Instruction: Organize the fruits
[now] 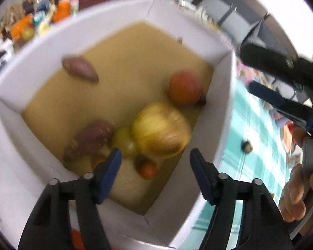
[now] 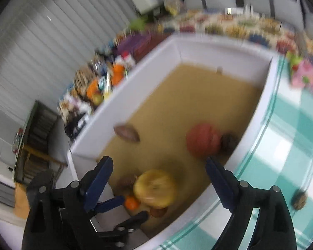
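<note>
A white cardboard box (image 1: 225, 108) with a brown floor holds produce: a big yellow fruit (image 1: 161, 129), a red round fruit (image 1: 185, 86), two purple sweet potatoes (image 1: 80, 68) (image 1: 91, 137), a green fruit (image 1: 124, 142) and small orange fruits (image 1: 148, 169). My left gripper (image 1: 155, 159) is open and empty above the box's near end. My right gripper (image 2: 158, 167) is open and empty over the same box (image 2: 258, 108), above the yellow fruit (image 2: 155, 188) and near the red fruit (image 2: 203, 142). A small dark fruit (image 2: 299, 199) lies outside on the cloth. Both views are blurred.
The box stands on a teal-and-white checked tablecloth (image 2: 292, 145). Bottles, jars and packets (image 1: 41, 18) crowd the table behind the box. The left gripper's fingers (image 2: 108, 203) show at the lower left of the right wrist view. A pink packet (image 2: 306, 77) lies far right.
</note>
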{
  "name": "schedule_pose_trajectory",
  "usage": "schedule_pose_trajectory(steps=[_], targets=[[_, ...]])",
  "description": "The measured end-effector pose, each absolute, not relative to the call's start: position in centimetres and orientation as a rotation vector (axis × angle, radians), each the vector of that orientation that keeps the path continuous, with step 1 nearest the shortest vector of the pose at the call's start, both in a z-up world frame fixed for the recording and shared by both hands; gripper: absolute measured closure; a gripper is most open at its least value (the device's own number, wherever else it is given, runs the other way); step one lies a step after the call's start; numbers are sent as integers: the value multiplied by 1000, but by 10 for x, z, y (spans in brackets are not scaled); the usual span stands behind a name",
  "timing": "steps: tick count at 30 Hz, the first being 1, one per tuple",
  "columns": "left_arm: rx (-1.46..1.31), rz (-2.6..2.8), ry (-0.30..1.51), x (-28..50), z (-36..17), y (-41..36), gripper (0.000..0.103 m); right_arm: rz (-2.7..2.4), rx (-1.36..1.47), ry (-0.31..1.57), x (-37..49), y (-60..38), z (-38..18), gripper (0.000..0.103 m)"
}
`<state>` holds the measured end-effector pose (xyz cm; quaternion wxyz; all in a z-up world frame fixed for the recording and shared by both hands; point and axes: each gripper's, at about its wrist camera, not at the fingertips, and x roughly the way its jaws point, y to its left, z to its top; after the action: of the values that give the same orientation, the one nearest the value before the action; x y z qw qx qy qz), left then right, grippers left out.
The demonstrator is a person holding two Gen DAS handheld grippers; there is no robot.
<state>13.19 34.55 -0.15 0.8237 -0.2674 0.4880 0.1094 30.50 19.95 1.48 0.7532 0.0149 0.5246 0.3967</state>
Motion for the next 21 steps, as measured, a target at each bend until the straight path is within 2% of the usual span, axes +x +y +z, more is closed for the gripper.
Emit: schedule_pose_trajectory(steps=[1,2,7,11,14,17,21], targets=[[-551,245,1012,133,7,344,24,853,29,1106,305,200,22,2],[-531,257,977,131,18,341,20,834,24,1046,304,188,36,0],[-454,220,829,126,62,300,15,715,1,852,294,98,80,0],[-403,108,803,119,65,238,15,600,-51,819,263,5,63,0],[-364,-12,851,115,36,174,14,516,-78,825,229,-59,31,0],[-311,-117,953,113,-21,100,14,395,-107,864,177,-136,-18,0],[-237,-166,1004,119,-68,35,16,230,-125,936,130,-214,-74,0]])
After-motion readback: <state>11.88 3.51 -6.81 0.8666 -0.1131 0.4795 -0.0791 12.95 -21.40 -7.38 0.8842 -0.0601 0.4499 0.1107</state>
